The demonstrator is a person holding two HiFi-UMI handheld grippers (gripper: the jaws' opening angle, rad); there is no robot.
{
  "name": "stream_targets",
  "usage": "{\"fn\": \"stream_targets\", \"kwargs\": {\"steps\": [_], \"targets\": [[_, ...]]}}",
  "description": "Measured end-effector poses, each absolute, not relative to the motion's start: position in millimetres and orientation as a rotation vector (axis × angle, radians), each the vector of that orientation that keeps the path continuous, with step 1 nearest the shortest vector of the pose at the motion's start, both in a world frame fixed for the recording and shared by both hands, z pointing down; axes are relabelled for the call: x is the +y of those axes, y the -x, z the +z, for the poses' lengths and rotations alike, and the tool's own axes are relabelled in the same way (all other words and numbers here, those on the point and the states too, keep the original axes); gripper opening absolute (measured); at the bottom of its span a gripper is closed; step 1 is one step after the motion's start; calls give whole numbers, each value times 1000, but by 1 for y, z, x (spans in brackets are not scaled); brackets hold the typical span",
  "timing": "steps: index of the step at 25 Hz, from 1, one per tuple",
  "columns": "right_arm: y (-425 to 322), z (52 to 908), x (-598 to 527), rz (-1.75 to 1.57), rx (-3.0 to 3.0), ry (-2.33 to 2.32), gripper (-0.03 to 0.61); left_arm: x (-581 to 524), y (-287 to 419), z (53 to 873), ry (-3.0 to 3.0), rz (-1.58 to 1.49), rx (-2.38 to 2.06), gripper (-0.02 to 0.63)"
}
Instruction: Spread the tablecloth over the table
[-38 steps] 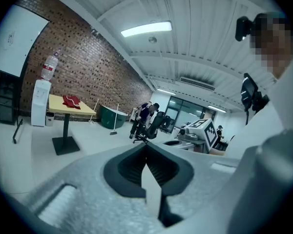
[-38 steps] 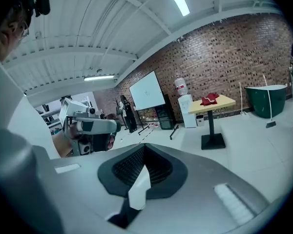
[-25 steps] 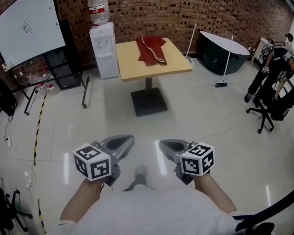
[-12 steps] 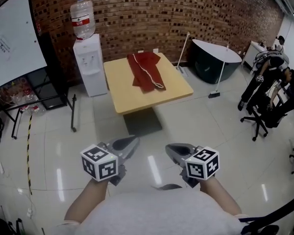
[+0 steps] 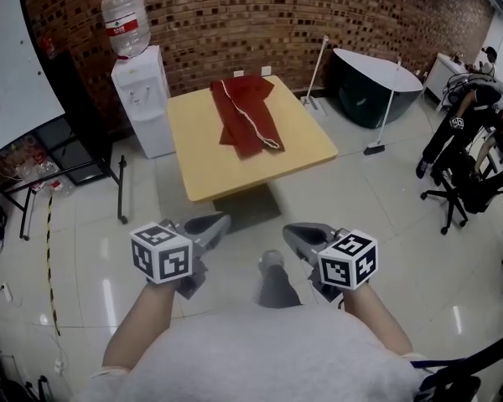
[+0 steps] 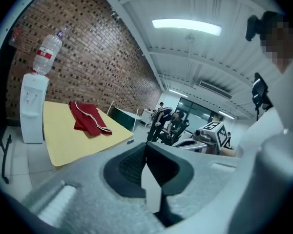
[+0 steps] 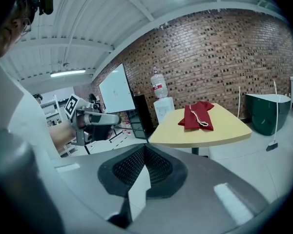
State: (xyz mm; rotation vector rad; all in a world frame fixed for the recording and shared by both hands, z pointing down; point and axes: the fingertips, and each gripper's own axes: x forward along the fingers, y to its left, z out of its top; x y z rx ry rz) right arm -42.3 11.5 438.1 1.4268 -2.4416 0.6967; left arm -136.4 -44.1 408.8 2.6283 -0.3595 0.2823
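Note:
A folded red tablecloth (image 5: 245,115) with a white trim lies on the far half of a square yellow table (image 5: 302,153) ahead of me. It also shows as the red tablecloth (image 6: 89,118) in the left gripper view and as the red tablecloth (image 7: 198,115) on the table (image 7: 219,130) in the right gripper view. My left gripper (image 5: 219,222) and right gripper (image 5: 291,232) are held side by side over the floor, short of the table's near edge. Both are shut with nothing between the jaws.
A white water dispenser (image 5: 140,99) with a bottle stands left of the table. A whiteboard (image 5: 7,82) and black rack are at the far left. A dark tub (image 5: 375,87), brooms and a person at office chairs (image 5: 465,141) are on the right. A brick wall runs behind.
The table and cloth have come closer and larger in the head view as I walked toward them. Both grippers stay shut and side by side.

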Motion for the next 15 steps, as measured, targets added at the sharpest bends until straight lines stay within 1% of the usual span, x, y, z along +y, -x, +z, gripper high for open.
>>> {"fn": "stream_targets", "kwargs": {"steps": [3, 8, 15], "targets": [[5, 460, -32, 692, -2396, -1422, -2, -92, 104, 436, -2570, 341, -389, 2], [-73, 494, -136, 575, -2303, -1374, -2, -182, 35, 481, -2465, 421, -441, 17], [-163, 533, -271, 635, -2317, -1233, -2, -283, -33, 531, -2287, 486, -523, 31]]}}
